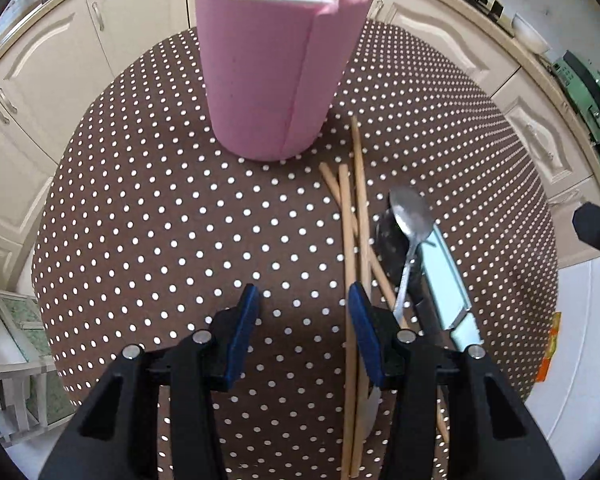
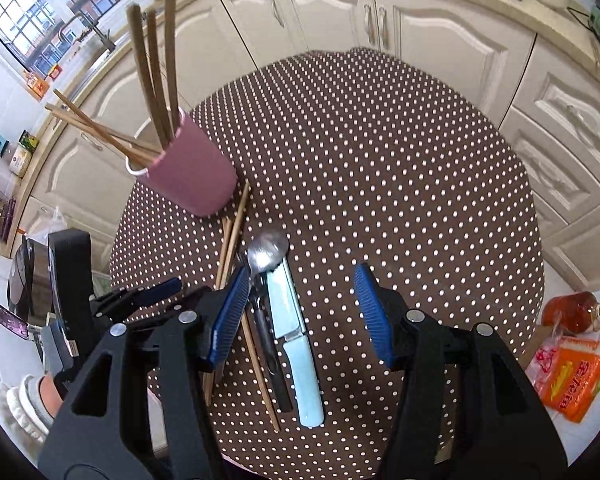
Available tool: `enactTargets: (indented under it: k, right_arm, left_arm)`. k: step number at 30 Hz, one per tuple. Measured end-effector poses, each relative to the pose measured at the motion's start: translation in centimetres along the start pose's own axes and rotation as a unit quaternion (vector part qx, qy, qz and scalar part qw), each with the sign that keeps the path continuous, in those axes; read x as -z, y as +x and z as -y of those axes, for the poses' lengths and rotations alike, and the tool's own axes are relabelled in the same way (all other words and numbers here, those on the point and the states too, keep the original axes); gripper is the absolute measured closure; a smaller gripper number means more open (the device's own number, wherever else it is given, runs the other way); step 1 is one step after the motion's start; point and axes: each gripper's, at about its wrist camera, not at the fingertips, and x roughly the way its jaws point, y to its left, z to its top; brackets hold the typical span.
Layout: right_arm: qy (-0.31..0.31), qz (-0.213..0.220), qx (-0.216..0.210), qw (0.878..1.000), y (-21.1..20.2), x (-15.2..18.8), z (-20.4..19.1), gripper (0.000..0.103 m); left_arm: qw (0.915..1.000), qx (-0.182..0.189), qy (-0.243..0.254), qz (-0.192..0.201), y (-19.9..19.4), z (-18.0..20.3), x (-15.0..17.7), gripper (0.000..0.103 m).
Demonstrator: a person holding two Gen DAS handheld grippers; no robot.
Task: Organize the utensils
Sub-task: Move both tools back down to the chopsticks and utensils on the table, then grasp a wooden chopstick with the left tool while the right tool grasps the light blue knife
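Right wrist: right hand-held gripper [image 2: 298, 310] angled down, jaws apart, empty, over knife [image 2: 294, 332], left hand-held gripper [image 1: 304, 320] likewise.

Left claw [image 1: 303, 312] jaws apart over dotted worktop [image 1: 160, 220], nothing between pads. Pink cup [image 1: 272, 76] upright near far edge, sticks inside. Loose chopsticks [image 1: 350, 240] just beside right pad; spoon [image 1: 410, 216] and pale-blue knife [image 1: 446, 280] toward right edge.
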Motion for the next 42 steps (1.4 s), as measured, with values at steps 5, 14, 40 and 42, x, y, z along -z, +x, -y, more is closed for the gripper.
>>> enactTargets:
  k: [5, 14, 40, 42]
  right_arm:
    - [0.006, -0.026, 0.003, 1.000, 1.4, 0.6, 0.2, 0.048]
    - [0.011, -0.055, 0.008, 0.998, 3.0, 1.5, 0.2, 0.048]
    - [-0.001, -0.104, 0.020, 0.994, 6.0, 3.9, -0.4, 0.045]
    - [-0.003, -0.107, 0.020, 0.994, 6.4, 4.1, -0.5, 0.045]
  left_arm:
    - [1.0000, 0.002, 0.002, -0.003, 0.7, 0.5, -0.2, 0.057]
    - [1.0000, 0.009, -0.001, -0.003, 0.0, 0.1, -0.9, 0.057]
    - [0.9998, -0.003, 0.008, -0.020, 1.1, 0.4, -1.4, 0.057]
    - [0.9997, -0.002, 0.011, -0.022, 1.1, 0.6, -1.4, 0.057]
